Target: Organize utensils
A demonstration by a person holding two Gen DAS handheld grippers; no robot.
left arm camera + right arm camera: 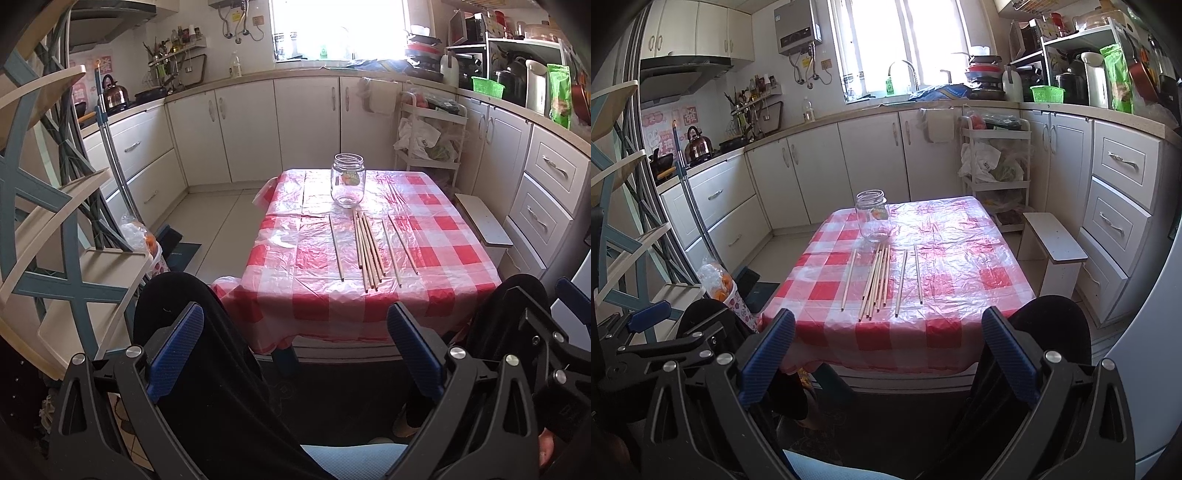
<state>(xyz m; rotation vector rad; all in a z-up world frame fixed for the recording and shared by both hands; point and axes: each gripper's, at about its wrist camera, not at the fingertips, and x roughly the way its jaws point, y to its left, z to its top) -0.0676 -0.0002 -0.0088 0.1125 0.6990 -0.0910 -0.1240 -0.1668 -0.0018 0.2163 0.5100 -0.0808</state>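
Several wooden chopsticks [365, 247] [877, 280] lie side by side on the red-and-white checked tablecloth [295, 266] [960, 266]. An empty clear glass jar [348, 180] [872, 216] stands upright just behind them. My left gripper [295, 332] hangs open below the table's near edge, nothing between its blue fingers [177, 350]. My right gripper [886, 336] is likewise open and empty, short of the table. The right gripper's frame [543, 332] shows at the right of the left wrist view, and the left gripper's frame [653, 332] at the left of the right wrist view.
A person's dark-clothed knees [177, 295] [1052, 317] sit under the table's near edge. A white stool [480, 221] [1052, 240] stands right of the table, a shelf rack [55, 221] left. Cabinets [258, 122] and a white trolley [428, 136] line the walls.
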